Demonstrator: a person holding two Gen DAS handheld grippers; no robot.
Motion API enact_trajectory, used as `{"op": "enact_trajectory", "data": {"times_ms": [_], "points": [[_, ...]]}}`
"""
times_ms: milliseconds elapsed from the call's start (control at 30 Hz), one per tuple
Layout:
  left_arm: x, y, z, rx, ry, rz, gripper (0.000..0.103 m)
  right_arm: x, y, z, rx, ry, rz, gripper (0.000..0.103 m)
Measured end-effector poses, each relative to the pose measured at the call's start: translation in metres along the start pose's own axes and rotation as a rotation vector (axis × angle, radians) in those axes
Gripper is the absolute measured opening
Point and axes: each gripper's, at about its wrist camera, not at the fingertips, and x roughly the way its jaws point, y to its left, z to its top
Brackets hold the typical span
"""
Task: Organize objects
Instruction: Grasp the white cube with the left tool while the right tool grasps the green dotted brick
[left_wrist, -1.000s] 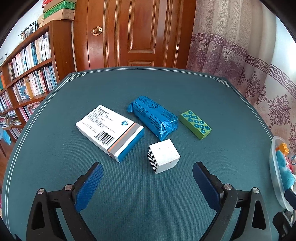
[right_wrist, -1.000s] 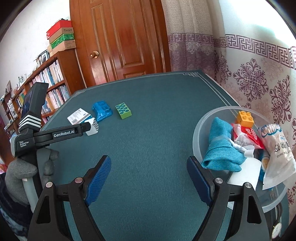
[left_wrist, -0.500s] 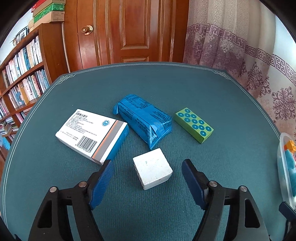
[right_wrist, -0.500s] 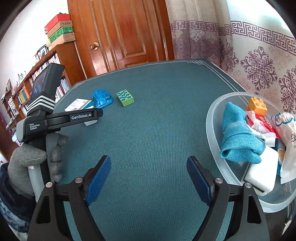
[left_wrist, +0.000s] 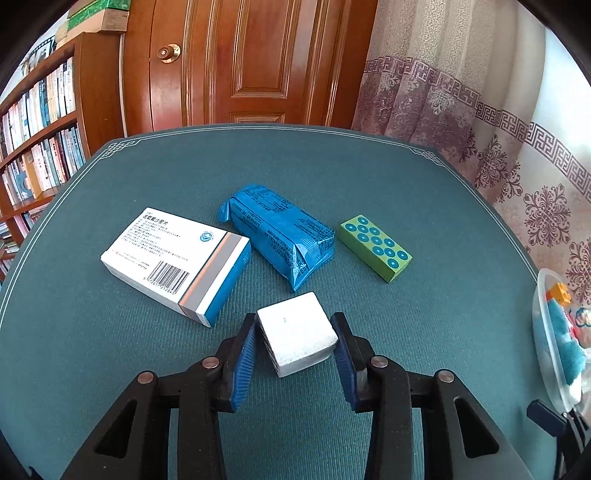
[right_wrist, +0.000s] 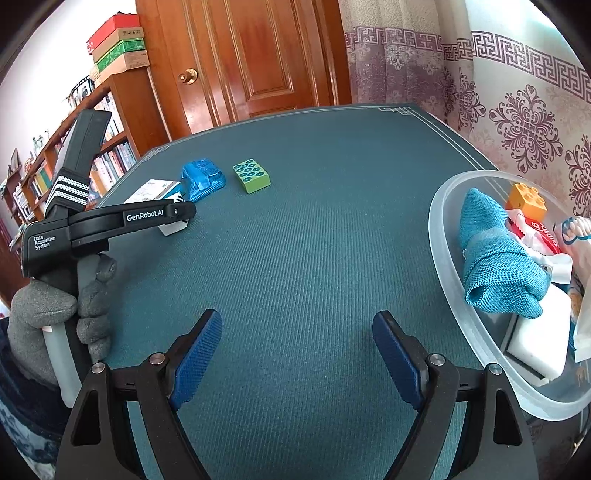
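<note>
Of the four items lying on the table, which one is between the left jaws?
The white cube. It sits between the left gripper pads; the medicine box, blue packet and green block lie farther away.

Left wrist view: low over worktop (left_wrist: 110, 369), looks forward between own fingers (left_wrist: 243, 362) toward door (left_wrist: 258, 62), close on white cube (left_wrist: 295, 338).
Right wrist view: higher, further back, faces same door (right_wrist: 255, 55), bowl (right_wrist: 454, 295) at right edge.
Shared: white box (left_wrist: 177, 258) (right_wrist: 155, 190), blue packet (left_wrist: 277, 232) (right_wrist: 203, 177), green block (left_wrist: 375, 247) (right_wrist: 252, 175), bookshelf (left_wrist: 37, 122) (right_wrist: 114, 122), curtain (left_wrist: 461, 110) (right_wrist: 406, 55).
</note>
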Motion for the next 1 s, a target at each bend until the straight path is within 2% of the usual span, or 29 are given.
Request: {"op": "enact_trajectory", "data": {"times_ms": [267,533,667,900,1000], "points": [[-0.024,0.018,0.009,-0.058,-0.061,0.01,0.04,0.014,0.009,0.029,0.001,-0.001,0.0,0.085],[-0.028,0.032,0.011,-0.103,-0.071,0.017,0.04,0.061,0.038,0.08,-0.069,-0.006,-0.024,0.084],[-0.03,0.039,0.012,-0.133,-0.068,0.001,0.04,0.088,0.051,0.103,-0.099,0.009,-0.024,0.075],[-0.032,0.041,0.011,-0.148,-0.064,-0.024,0.04,0.134,0.069,0.127,-0.187,0.049,-0.065,0.054],[-0.033,0.04,0.011,-0.147,-0.063,-0.035,0.04,0.143,0.073,0.134,-0.212,0.041,-0.079,0.052]]}}
